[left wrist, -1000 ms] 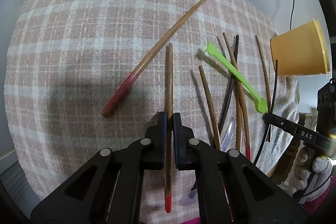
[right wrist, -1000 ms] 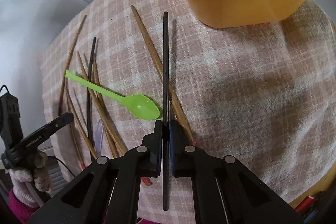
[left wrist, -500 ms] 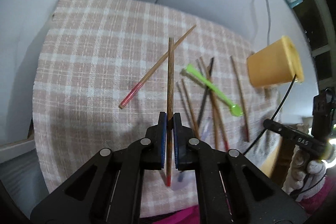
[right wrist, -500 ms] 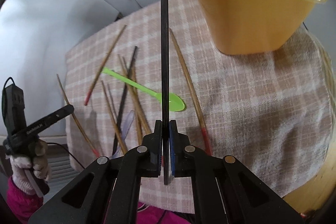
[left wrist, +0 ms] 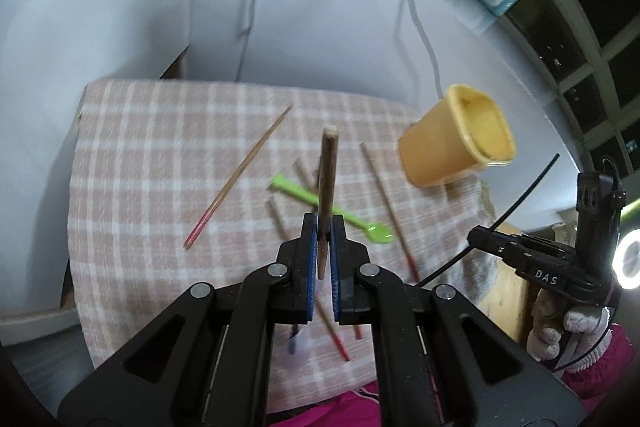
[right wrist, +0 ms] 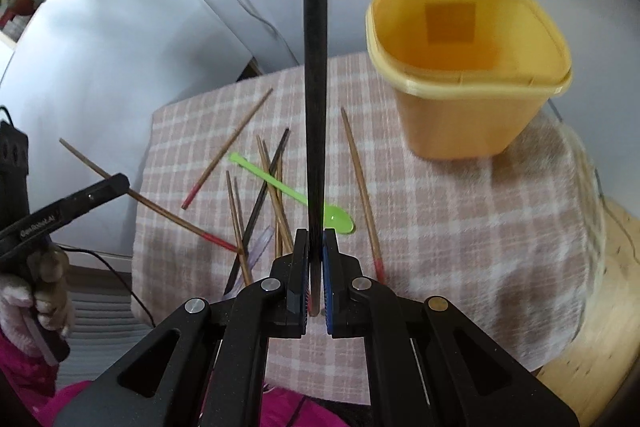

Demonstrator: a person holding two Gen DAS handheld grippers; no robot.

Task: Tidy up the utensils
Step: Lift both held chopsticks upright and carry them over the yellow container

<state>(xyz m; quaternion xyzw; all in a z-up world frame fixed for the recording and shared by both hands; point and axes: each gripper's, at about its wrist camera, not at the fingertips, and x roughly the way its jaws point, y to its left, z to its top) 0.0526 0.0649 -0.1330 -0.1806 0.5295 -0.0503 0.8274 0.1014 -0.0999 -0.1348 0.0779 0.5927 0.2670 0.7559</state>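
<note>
1. The right gripper (right wrist: 316, 267) is clamped on a black chopstick (right wrist: 315, 87), whose long axis runs straight up the middle of the right wrist frame, away from the jaws.
2. The yellow cup (right wrist: 468, 67) sits in the upper right of that frame, mouth open toward the camera, to the right of the black chopstick's far tip. I judge the coming move turns on swinging that tip rightward over the rim; this gripper looks the nearer of the two to the cup.
3. The left gripper (left wrist: 325, 247) is clamped on a brown wooden chopstick (left wrist: 328, 171), which also points up the centre of its frame. From there the yellow cup (left wrist: 460, 143) lies to the upper right, well apart.
4. Both held sticks are clear of the checked cloth (right wrist: 460, 227).
5. On the cloth, at centre left of the right wrist frame, lie a green spoon (right wrist: 288, 191), several loose chopsticks (right wrist: 276, 195), one of them dark, and a red-tipped chopstick (right wrist: 226, 155) apart at the left. Another red-tipped stick (right wrist: 362, 195) lies between the pile and the cup.
6. Nothing appears to stand between the black tip and the cup's mouth; the cup looks empty.
</note>
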